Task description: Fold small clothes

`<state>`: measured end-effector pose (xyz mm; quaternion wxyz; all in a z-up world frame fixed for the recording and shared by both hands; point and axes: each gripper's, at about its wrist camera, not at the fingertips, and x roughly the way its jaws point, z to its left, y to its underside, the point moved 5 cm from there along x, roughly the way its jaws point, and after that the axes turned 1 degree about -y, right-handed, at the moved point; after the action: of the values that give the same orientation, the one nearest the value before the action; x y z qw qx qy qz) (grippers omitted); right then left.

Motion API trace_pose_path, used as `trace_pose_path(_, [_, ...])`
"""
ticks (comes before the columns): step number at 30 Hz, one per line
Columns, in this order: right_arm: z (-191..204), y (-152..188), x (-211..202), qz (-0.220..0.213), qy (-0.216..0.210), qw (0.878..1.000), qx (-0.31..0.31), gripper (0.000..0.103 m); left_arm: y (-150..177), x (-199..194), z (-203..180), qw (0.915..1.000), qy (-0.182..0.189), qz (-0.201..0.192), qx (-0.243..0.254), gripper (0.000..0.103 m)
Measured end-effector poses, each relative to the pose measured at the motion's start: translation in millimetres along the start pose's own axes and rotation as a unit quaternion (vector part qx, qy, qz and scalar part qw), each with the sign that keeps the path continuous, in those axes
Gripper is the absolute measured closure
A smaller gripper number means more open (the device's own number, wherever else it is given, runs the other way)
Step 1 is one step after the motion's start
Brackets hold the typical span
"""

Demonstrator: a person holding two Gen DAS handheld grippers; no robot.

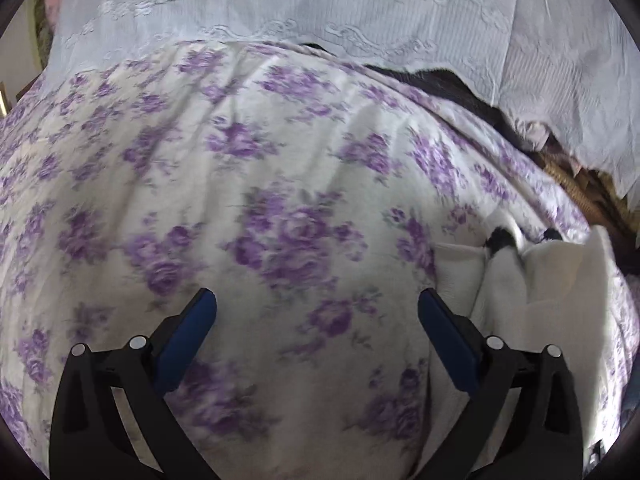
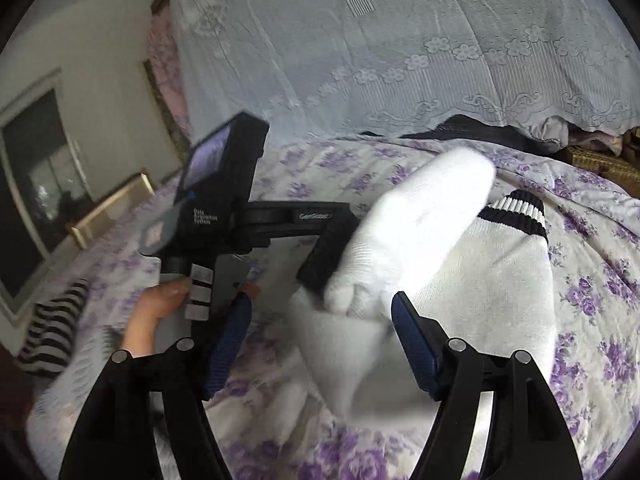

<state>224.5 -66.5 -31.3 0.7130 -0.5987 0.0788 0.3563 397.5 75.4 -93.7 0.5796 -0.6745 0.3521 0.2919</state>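
A white sock [image 2: 420, 232] with a black-striped cuff [image 2: 516, 212] lies doubled over on the purple-flowered bedsheet [image 2: 592, 280]. My right gripper [image 2: 320, 300] is open, and the lower fold of the sock lies between its blue pads without being pressed. My left gripper [image 1: 317, 296] is also open, over bare sheet [image 1: 280, 200], with nothing between its fingers. The white sock [image 1: 508, 280] sits just to the right of it. In the right wrist view, the left tool's housing [image 2: 224, 184] is held by a hand [image 2: 160, 300], and one finger [image 2: 328, 252] rests beside the sock.
A white lace cover [image 1: 320, 0] hangs along the far side of the bed. A dark garment [image 1: 448, 84] and brown woven material [image 1: 560, 172] lie beneath its edge. A black-and-white striped cloth [image 2: 52, 320] lies at the left, near a wall with a window [image 2: 32, 184].
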Motion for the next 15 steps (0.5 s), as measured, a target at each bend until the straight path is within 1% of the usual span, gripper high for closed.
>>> trace_pose_path(2, [-6.0, -3.4, -23.1, -0.024, -0.010, 1.000, 0.005, 0.029, -0.3, -11.0, 4.3, 0.9999, -0.003, -0.012, -0.003, 0.004])
trace_pose_path(4, [-18.2, -6.7, -40.2, -0.048, 0.004, 0.999, 0.021, 0.035, -1.2, -28.2, 6.0, 0.9996, 0.000, -0.029, -0.003, 0.004])
trace_pose_path(5, [-27.1, -8.1, -46.4, -0.060, 0.016, 0.997, 0.036, 0.051, -1.4, -37.1, 6.0, 0.9993, 0.002, -0.038, -0.002, 0.004])
trace_pose_path(6, [-36.9, -7.0, -49.4, -0.064, 0.031, 0.996, 0.058, 0.069, -1.7, -46.2, 4.9, 0.9989, 0.005, -0.046, 0.000, 0.004])
trace_pose_path(7, [-42.4, -2.7, -48.8, -0.058, 0.042, 0.995, 0.074, 0.075, 0.0, -57.6, 2.7, 0.9983, 0.010, -0.057, 0.004, 0.004])
trace_pose_path(9, [-52.5, 4.8, -35.2, -0.030, 0.069, 0.993, 0.087, 0.087, 5.6, -72.2, -4.7, 0.9974, 0.019, -0.067, 0.015, 0.004])
trace_pose_path(10, [-52.8, 9.6, -28.1, -0.018, 0.076, 0.993, 0.084, 0.088, 11.5, -77.7, -12.4, 0.9970, 0.023, -0.068, 0.029, 0.004])
trace_pose_path(12, [-46.7, 18.6, -14.7, 0.010, 0.082, 0.995, 0.061, 0.088, 24.5, -80.3, -29.6, 0.9957, 0.015, -0.064, 0.066, 0.004])
trace_pose_path(14, [-36.0, 30.9, -4.8, 0.040, 0.090, 0.995, 0.035, 0.087, 43.5, -71.0, -48.7, 0.9913, -0.020, -0.048, 0.121, 0.004])
trace_pose_path(15, [-37.5, 32.3, -0.5, 0.046, 0.089, 0.994, 0.030, 0.087, 54.4, -59.9, -55.1, 0.9864, -0.059, -0.037, 0.149, 0.004])
